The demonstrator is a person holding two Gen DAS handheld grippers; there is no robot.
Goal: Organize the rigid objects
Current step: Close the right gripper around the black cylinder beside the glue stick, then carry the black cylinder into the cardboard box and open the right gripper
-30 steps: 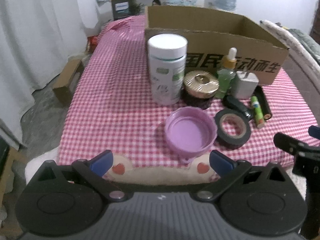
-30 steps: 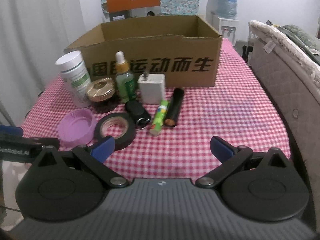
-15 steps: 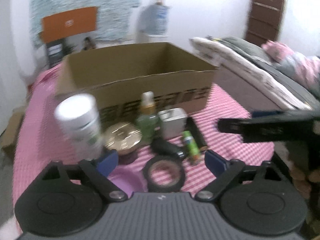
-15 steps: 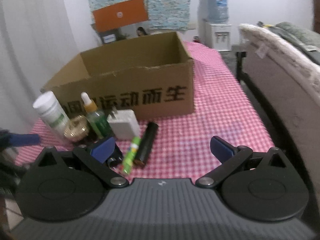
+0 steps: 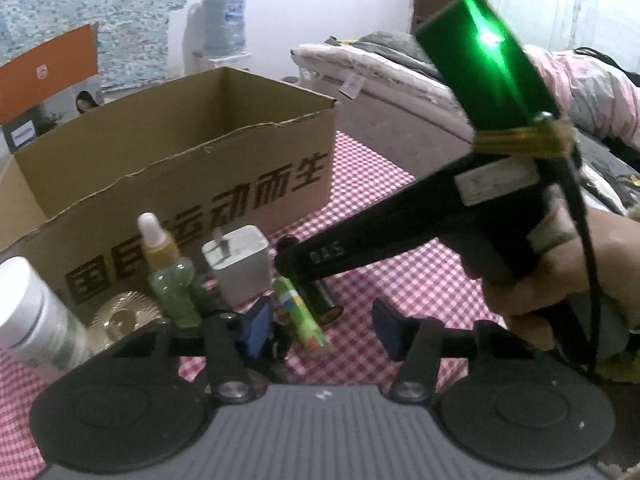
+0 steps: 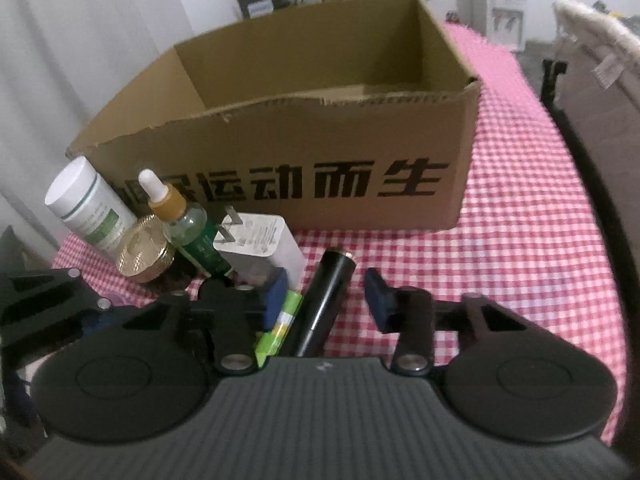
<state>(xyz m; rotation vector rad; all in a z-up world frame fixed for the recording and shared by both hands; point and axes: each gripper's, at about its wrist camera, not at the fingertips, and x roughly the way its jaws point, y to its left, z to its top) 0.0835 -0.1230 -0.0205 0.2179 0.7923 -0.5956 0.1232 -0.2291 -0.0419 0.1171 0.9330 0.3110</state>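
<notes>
On the red-checked cloth a green glue stick (image 6: 280, 328) and a black cylinder (image 6: 332, 280) lie side by side. Both lie between the closing jaws of my right gripper (image 6: 327, 300), and a gap still shows beside the blue pads. My left gripper (image 5: 323, 332) is also closing. The green glue stick (image 5: 302, 314) and the black cylinder's end (image 5: 325, 306) sit ahead between its pads, untouched. The right gripper's black body (image 5: 400, 232), held in a person's hand (image 5: 540, 280), crosses the left wrist view.
An open cardboard box (image 6: 320, 140) stands just behind the items. Left of the stick stand a white charger (image 6: 260, 244), a green dropper bottle (image 6: 188, 224), a gold-lidded jar (image 6: 146, 250) and a white bottle (image 6: 88, 208). A bed edge (image 5: 400, 92) lies to the right.
Both grippers have moved in over the glue stick and black cylinder, and both pairs of jaws have narrowed. The left view swung right, so the purple lid and tape roll have dropped out of sight.
</notes>
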